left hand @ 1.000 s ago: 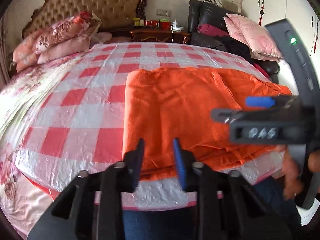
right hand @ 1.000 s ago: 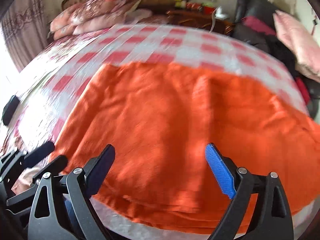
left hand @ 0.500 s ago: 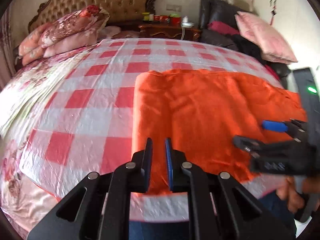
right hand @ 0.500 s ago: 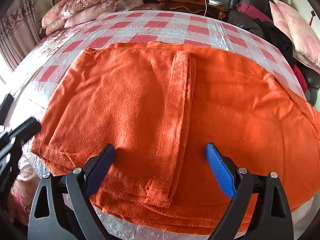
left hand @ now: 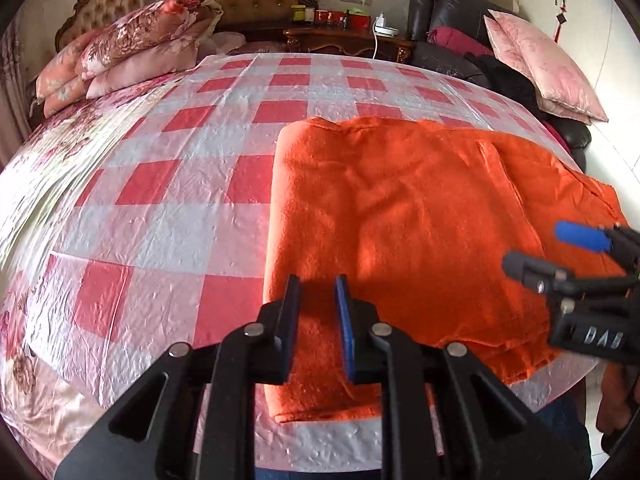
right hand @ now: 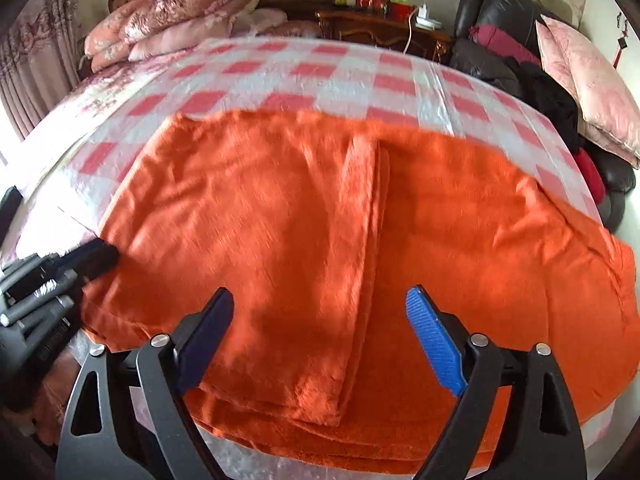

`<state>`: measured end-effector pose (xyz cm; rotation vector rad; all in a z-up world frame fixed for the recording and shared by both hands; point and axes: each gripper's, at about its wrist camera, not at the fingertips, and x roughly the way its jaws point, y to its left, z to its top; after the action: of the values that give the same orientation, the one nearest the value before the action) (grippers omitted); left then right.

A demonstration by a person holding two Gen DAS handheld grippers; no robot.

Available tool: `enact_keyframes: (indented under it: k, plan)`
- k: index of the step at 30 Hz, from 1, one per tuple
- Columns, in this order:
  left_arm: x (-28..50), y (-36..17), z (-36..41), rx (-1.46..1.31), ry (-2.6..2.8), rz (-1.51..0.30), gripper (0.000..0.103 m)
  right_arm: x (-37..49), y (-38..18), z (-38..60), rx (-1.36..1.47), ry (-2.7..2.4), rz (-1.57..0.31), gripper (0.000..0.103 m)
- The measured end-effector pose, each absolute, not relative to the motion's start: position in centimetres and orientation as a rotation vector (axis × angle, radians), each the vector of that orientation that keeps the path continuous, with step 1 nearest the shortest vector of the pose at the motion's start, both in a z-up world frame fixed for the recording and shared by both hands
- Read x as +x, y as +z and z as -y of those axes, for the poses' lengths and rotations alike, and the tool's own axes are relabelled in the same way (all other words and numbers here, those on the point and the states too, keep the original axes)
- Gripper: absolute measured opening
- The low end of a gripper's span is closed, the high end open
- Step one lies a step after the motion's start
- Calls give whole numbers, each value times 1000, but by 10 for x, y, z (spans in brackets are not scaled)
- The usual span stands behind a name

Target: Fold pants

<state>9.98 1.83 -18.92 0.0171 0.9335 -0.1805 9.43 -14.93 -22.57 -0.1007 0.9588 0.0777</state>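
Orange pants (left hand: pixel 400 208) lie folded flat on the near part of a red-and-white checked bed cover (left hand: pixel 160 200). In the right wrist view a folded edge (right hand: pixel 372 240) runs down the middle of the pants (right hand: pixel 248 208). My left gripper (left hand: pixel 317 284) hovers over their near left corner. Its jaws stand narrowly apart and are opening, with cloth seen flat below the gap and nothing pinched. My right gripper (right hand: pixel 320 294) is wide open over the near edge and closing slightly, straddling the folded edge without touching it. It also shows at the right (left hand: pixel 538 245).
Floral quilts and pillows (left hand: pixel 132 48) are stacked at the headboard. A wooden nightstand (left hand: pixel 344 38) with small items stands behind the bed. A black sofa with a pink cushion (left hand: pixel 536 64) is at the right. A person's hand (left hand: pixel 612 400) shows at the bed's near edge.
My left gripper moved in over the pants' near left corner; its jaws narrowed, then widened a little. The right gripper's jaws closed slightly and it barely moved.
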Motion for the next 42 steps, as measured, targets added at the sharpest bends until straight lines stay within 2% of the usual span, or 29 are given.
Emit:
enact_keyframes:
  k: [1,4,5,7,17,30,35,38,42]
  plan:
    - [100,-189,-18,17,-182,-933,23,97,-224,148,-100,80,-956,79]
    - [98,-186,-20,-24,-185,-932,29,105,-231,146,-100,83,-982,63]
    - [96,-183,-24,-49,-182,-924,31,106,-234,146,-95,83,-998,60]
    - [90,-177,-33,-83,-171,-909,43,106,-236,147,-90,87,-1000,60]
    - [72,-192,-88,-489,-248,-1027,42,103,-238,146,-87,84,-983,60]
    - [72,-236,-122,-1111,-449,-1071,41,102,-239,147,-81,83,-983,62]
    - [83,-229,-111,-1093,-480,-1067,41,102,-239,148,-81,81,-983,62]
    - [84,-218,-110,-988,-418,-1063,41,103,-239,148,-82,86,-985,62]
    - [82,-227,-111,-1070,-464,-1082,41,103,-239,148,-77,86,-984,63]
